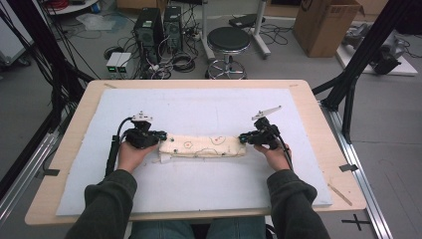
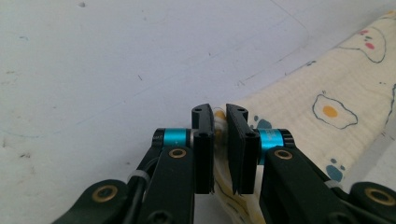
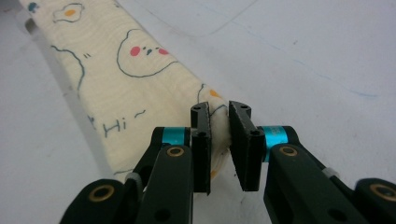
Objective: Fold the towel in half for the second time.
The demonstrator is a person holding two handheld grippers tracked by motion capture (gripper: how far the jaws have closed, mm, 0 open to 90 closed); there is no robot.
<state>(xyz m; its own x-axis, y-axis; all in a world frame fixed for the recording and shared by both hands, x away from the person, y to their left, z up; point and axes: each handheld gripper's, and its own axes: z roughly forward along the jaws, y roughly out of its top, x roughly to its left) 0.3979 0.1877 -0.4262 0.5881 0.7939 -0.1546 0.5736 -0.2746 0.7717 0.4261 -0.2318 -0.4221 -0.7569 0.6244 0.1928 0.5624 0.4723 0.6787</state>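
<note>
A cream cloth (image 1: 204,147) printed with fried eggs and little faces lies folded into a long narrow strip across the middle of the white mat (image 1: 199,107). My left gripper (image 1: 160,135) is shut on the strip's left end, and the left gripper view shows that cloth (image 2: 317,107) pinched between the black pads (image 2: 204,135). At the other end, my right gripper (image 1: 243,138) is shut on the cloth (image 3: 140,88), whose edge bunches between the pads (image 3: 201,135). Both hands hold the grippers low over the mat, pointing inward at each other.
The mat covers a light wooden table (image 1: 318,124). On the floor beyond the far edge stand a black stool (image 1: 228,42), computer towers (image 1: 152,30) with tangled cables, and a cardboard box (image 1: 326,25). Black frame posts (image 1: 366,50) rise at both sides.
</note>
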